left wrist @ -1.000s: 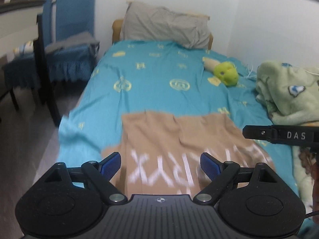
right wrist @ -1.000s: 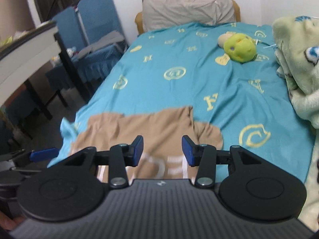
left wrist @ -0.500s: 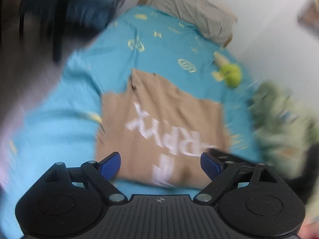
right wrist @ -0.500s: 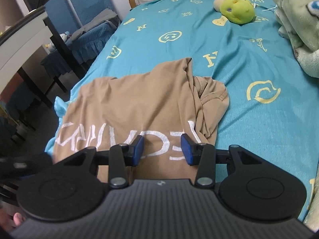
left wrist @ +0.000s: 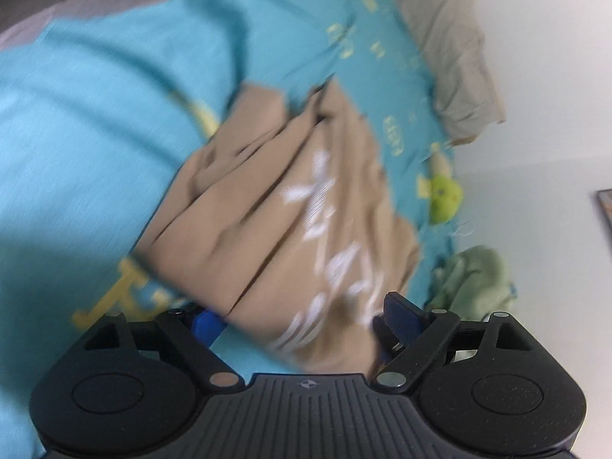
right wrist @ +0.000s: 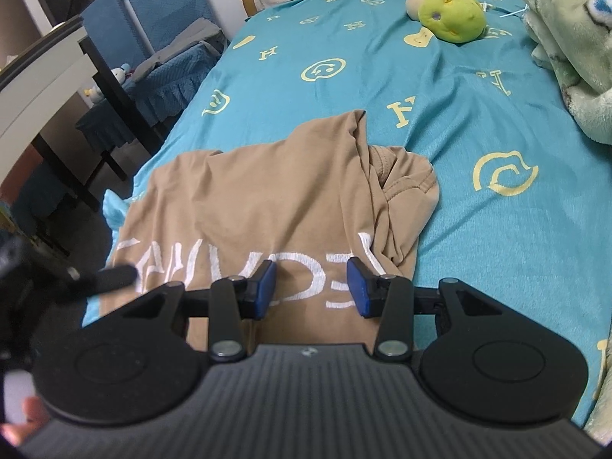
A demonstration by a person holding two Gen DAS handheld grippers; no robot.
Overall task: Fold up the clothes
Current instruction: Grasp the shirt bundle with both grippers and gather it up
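A tan T-shirt point(right wrist: 260, 206) with white lettering lies on the turquoise bed sheet point(right wrist: 478, 122), partly folded, its collar bunched at the right side. It also shows, blurred and wrinkled, in the left wrist view point(left wrist: 290, 222). My right gripper point(right wrist: 310, 287) is open, just above the shirt's near edge over the lettering, holding nothing. My left gripper point(left wrist: 302, 317) is open wide and tilted, close over the shirt's near left edge; its finger point(right wrist: 111, 273) shows at the shirt's left side in the right wrist view.
A green plush toy point(right wrist: 451, 19) lies far on the bed. A pale green blanket point(right wrist: 570, 46) is piled at the right. A grey pillow point(left wrist: 451, 49) sits at the headboard. Blue chairs point(right wrist: 160, 38) and a table point(right wrist: 42, 88) stand left of the bed.
Both grippers have dropped towards the shirt. The left gripper swung and tilted quickly over the shirt's left side. The shirt is more wrinkled on its left side. Both stay open.
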